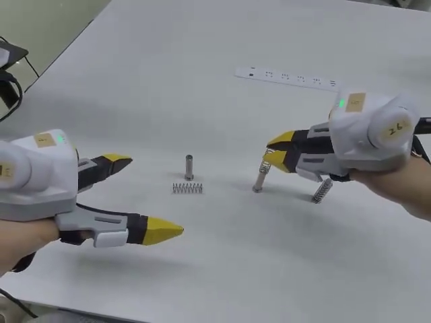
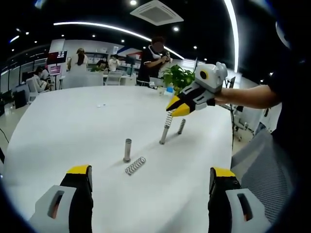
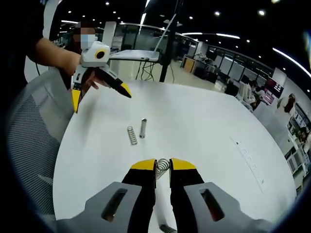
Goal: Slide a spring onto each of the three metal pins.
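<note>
Bright, even overhead light falls on the matt white tabletop [image 1: 202, 269], casting soft, faint shadows. Both gripper views bend strongly at the edges; ceiling strip lights [image 2: 232, 24] glare.

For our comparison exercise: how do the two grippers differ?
The left gripper has jaws wide apart, holding nothing; the right gripper has jaws closed on a spring. The left gripper hovers short of the upright pin; the right gripper is over a tilted pin. Both have yellow tips.

Left hand-held gripper [image 1: 143, 195]: jaws wide apart, above desk [image 1: 202, 269].
Right hand-held gripper [image 1: 269, 153]: pinching spring [image 1: 267, 165] on leaning pin [image 1: 258, 183].
Upright pin [image 1: 189, 167]: bare, loose spring [image 1: 187, 188] just beside.
</note>
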